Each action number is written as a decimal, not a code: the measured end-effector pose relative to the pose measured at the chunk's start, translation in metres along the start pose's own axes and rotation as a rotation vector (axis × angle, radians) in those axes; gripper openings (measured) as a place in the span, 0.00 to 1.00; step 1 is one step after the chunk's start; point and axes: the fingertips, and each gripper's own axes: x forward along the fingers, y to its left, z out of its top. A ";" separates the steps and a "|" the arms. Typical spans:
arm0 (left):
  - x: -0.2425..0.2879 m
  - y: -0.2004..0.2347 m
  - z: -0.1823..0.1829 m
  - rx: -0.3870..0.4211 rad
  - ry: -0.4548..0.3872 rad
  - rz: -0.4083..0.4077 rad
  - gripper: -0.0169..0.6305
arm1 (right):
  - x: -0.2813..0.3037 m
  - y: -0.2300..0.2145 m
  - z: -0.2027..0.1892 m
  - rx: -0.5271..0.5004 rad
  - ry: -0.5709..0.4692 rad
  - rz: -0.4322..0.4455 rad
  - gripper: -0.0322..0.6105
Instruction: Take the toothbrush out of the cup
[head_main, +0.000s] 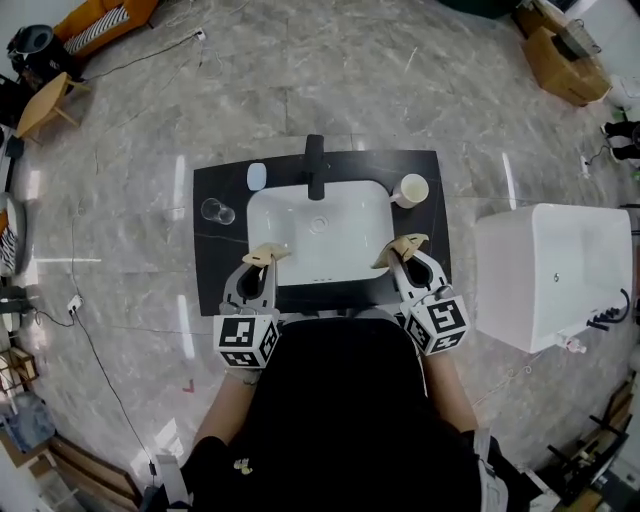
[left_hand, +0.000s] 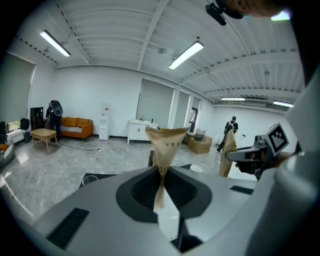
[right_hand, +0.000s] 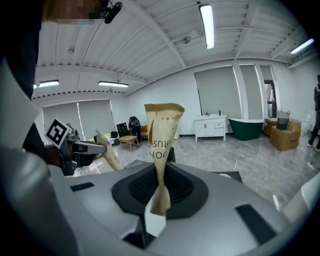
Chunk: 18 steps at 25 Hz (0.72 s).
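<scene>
Left gripper: pinched closed, empty, at the front of the sink.
Right gripper: also clamped on nothing, nearer the cup, probably lining up.
Toothbrush: presumably in that cup, too small to tell.

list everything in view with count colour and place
counter: 1, black, centre
sink: 1, white, in counter
faucet: 1, black, behind sink
cup: 1, cream, counter back right
glass: 1, clear, counter left
oval item: 1, pale blue, counter back left
bathtub: 1, white, floor right
sofa: 1, orange, far left
small table: 1, wooden, far left
cardboard box: at least 1, brown, far right
left tongs: 1, tan tips, shut, empty, sink's front left
right tongs: 1, tan tips, shut, empty, sink's front right
</scene>
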 end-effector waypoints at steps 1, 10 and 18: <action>0.002 -0.003 0.000 0.005 0.002 -0.014 0.09 | -0.002 0.003 -0.002 0.005 -0.002 0.002 0.13; 0.018 -0.030 0.003 0.065 0.016 -0.116 0.09 | -0.015 0.001 -0.018 0.051 -0.032 -0.057 0.13; 0.018 -0.034 -0.001 0.087 0.031 -0.150 0.09 | -0.016 0.003 -0.020 0.071 -0.046 -0.081 0.13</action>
